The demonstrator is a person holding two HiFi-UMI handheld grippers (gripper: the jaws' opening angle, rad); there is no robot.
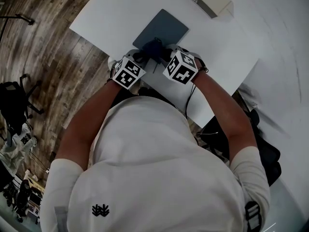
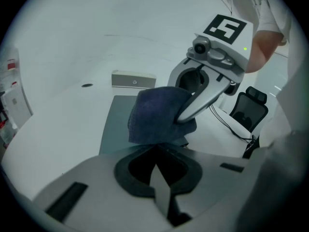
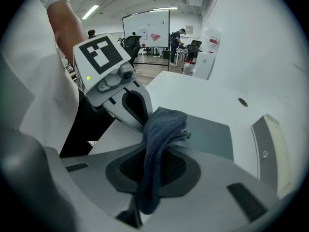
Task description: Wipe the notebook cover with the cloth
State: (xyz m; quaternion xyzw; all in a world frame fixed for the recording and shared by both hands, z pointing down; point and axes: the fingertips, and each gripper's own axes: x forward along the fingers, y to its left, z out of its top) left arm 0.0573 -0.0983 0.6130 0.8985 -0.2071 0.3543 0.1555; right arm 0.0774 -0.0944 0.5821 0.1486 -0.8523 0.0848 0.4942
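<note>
Two claws meet at the notebook's near edge: right gripper clamps the cloth, left gripper is closed at its edge.

Notebook: dark grey-blue cover, closed, flat on the white tabletop, set askew near its near edge. Cloth: dark blue, bunched into a fold, pinched in the right tool, draped over the notebook's near edge.

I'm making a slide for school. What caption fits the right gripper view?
Right gripper pinching a dark blue cloth by a flat grey notebook on a white table.
</note>
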